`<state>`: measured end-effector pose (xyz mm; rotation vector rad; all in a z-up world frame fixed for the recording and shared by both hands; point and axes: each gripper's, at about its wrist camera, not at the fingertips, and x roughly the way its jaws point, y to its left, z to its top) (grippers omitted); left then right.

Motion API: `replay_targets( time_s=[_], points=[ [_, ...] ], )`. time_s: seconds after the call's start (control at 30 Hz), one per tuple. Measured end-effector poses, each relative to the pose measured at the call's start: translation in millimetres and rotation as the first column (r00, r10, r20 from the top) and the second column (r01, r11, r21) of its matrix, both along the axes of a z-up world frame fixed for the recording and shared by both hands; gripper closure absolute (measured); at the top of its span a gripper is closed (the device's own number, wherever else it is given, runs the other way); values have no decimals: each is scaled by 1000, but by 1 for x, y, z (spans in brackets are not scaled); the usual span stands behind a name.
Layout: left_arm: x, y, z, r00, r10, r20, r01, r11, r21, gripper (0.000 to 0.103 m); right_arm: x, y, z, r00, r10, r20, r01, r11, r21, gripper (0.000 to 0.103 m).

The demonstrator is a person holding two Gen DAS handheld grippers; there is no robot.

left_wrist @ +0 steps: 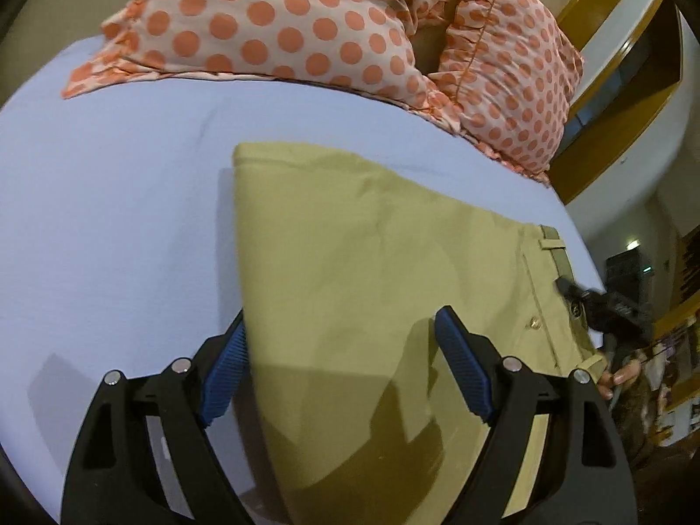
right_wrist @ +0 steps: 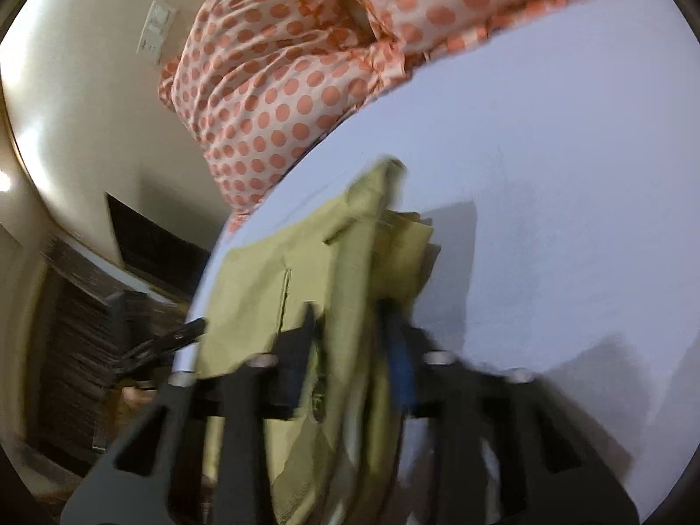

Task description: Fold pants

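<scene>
Fingers (right_wrist: 396, 350) pinch pants (right_wrist: 350, 288); left view shows pillows (left_wrist: 280, 22).

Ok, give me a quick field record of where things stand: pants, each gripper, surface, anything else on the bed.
pants: khaki pants, folded flat on the bed, waistband end toward the right gripper
left gripper: left gripper open, its blue pads either side of the near fabric edge, not clamped
right gripper: right gripper closed on the waistband end, fabric bunched between its fingers; view blurred
surface: light blue sheet
other: two polka-dot pillows at the far end, apart from the pants
</scene>
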<state>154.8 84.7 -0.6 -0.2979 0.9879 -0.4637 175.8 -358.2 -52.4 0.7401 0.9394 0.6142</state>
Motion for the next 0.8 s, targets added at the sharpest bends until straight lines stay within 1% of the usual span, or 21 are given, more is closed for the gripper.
replay_targets(
  time_s=[0.03, 0.07, 0.1, 0.13, 0.17, 0.2, 0.3, 0.37, 0.43, 0.47, 0.5, 0.53, 0.57, 0.6, 0.63, 0.67, 0.7, 0.73, 0.77, 0.8],
  points=[
    [5, 1, -1, 1000, 2, -12, -2, 1000, -9, 52, 2, -1, -3, 1000, 10, -19, -9, 999, 44, 91],
    [10, 4, -3, 999, 3, -38, -4, 1000, -20, 79, 2, -3, -4, 999, 17, -28, -15, 997, 74, 92],
    [14, 5, -6, 998, -1, -66, -1, 999, -38, 85, 2, -2, -1, 999, 21, -30, -19, 996, 84, 93],
    [16, 5, -5, 997, 0, -72, -3, 999, -41, 92, 3, -1, 2, 999, 24, -34, -21, 996, 86, 93],
    [17, 3, -1, 998, 4, -61, -5, 1000, -17, 97, 5, 0, 9, 999, 27, -28, -25, 996, 84, 94],
    [17, -1, 8, 1000, 8, -30, -7, 999, 31, 98, 10, 2, 16, 999, 31, -18, -29, 996, 85, 94],
    [29, -12, 35, 999, 5, 51, -9, 997, 76, 98, 31, 6, 42, 999, 25, 36, -28, 997, 67, 94],
    [45, -17, 51, 994, 30, 107, -41, 994, 97, 99, 53, 4, 57, 998, 2, 67, -6, 998, 56, 94],
    [69, -28, 61, 982, 59, 180, -89, 983, 161, 99, 79, 1, 64, 996, -45, 76, 42, 998, 46, 94],
    [81, -34, 61, 976, 72, 207, -114, 973, 201, 98, 90, 0, 64, 995, -70, 74, 68, 997, 33, 94],
    [98, -43, 55, 971, 89, 221, -148, 952, 267, 98, 100, -2, 62, 993, -96, 73, 96, 995, 14, 94],
    [111, -49, 46, 970, 104, 218, -170, 934, 314, 97, 111, -1, 58, 990, -122, 70, 124, 992, -18, 94],
    [127, -54, 32, 975, 133, 178, -190, 913, 360, 92, 121, 2, 51, 988, -144, 55, 148, 987, -70, 94],
    [133, -54, 25, 977, 148, 152, -196, 904, 381, 89, 129, 4, 42, 987, -157, 22, 159, 978, -133, 91],
    [136, -52, 19, 978, 159, 133, -199, 901, 385, 82, 134, 6, 34, 986, -167, -12, 161, 965, -206, 83],
    [132, -48, 21, 976, 168, 140, -209, 904, 374, 81, 135, 5, 28, 983, -180, -42, 162, 950, -268, 80],
    [122, -41, 28, 970, 179, 163, -228, 900, 371, 81, 131, 1, 30, 982, -185, -33, 169, 947, -274, 78],
    [114, -34, 34, 967, 182, 181, -239, 897, 371, 79, 120, -7, 37, 978, -207, 12, 202, 941, -271, 74],
    [103, -27, 42, 963, 186, 197, -248, 899, 361, 73, 113, -12, 43, 974, -220, 45, 224, 936, -271, 66],
    [89, -18, 51, 960, 184, 209, -245, 916, 317, 69, 103, -15, 51, 972, -220, 82, 234, 938, -256, 48]
  ],
)
